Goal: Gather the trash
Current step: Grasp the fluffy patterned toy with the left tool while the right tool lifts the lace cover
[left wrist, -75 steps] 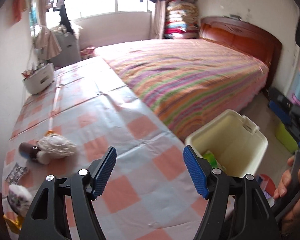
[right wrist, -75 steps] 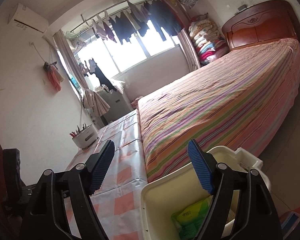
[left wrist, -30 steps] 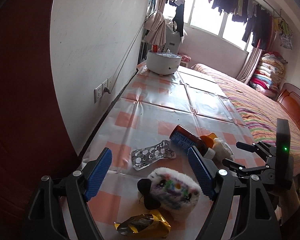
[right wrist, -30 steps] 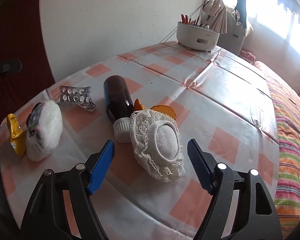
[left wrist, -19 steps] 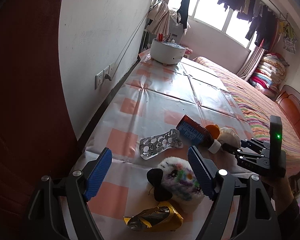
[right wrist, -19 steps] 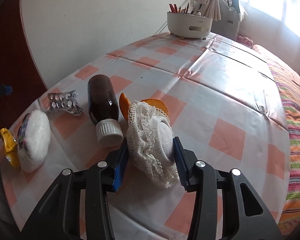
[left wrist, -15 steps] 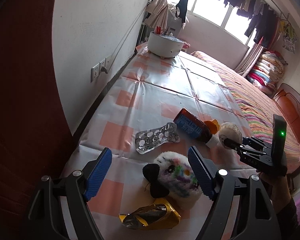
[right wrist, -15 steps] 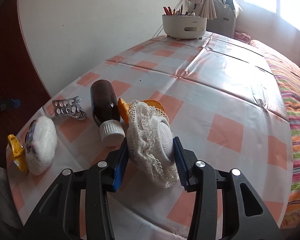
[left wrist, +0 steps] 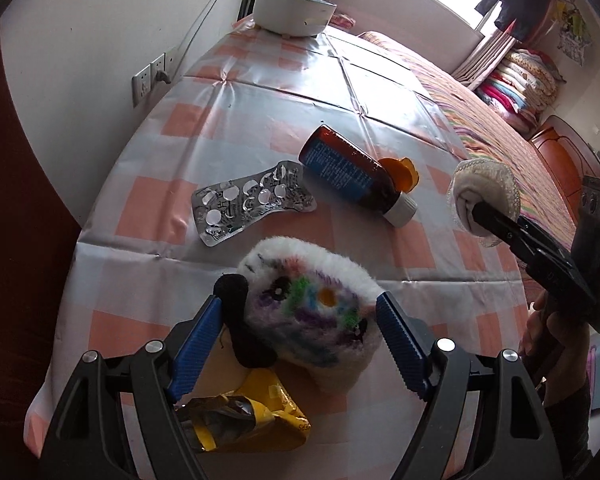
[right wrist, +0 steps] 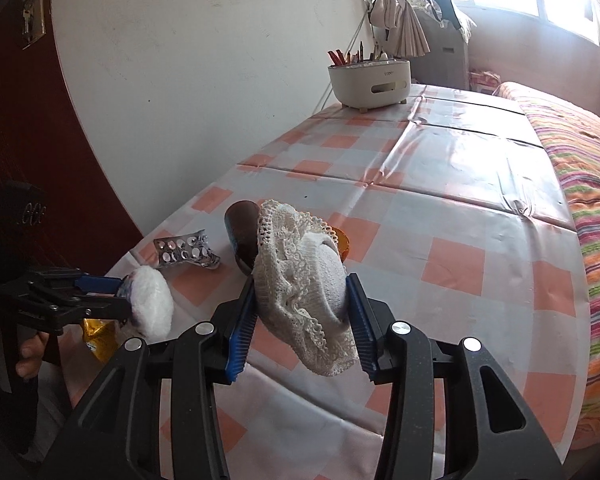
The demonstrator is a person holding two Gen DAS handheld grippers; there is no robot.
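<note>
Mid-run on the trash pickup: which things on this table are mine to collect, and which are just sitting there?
To collect: lace sock bundle, held in the right gripper; fluffy sock, between the open left gripper pads; blister pack; brown bottle; yellow wrapper.

Lying about: white organizer, bed.

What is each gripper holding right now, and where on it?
The right gripper clamps the lace sock ball across its sides, off the table. The left gripper holds nothing: its open jaws straddle the fluffy toy.

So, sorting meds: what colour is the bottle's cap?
White, on the brown bottle; clearest in the left wrist view.
</note>
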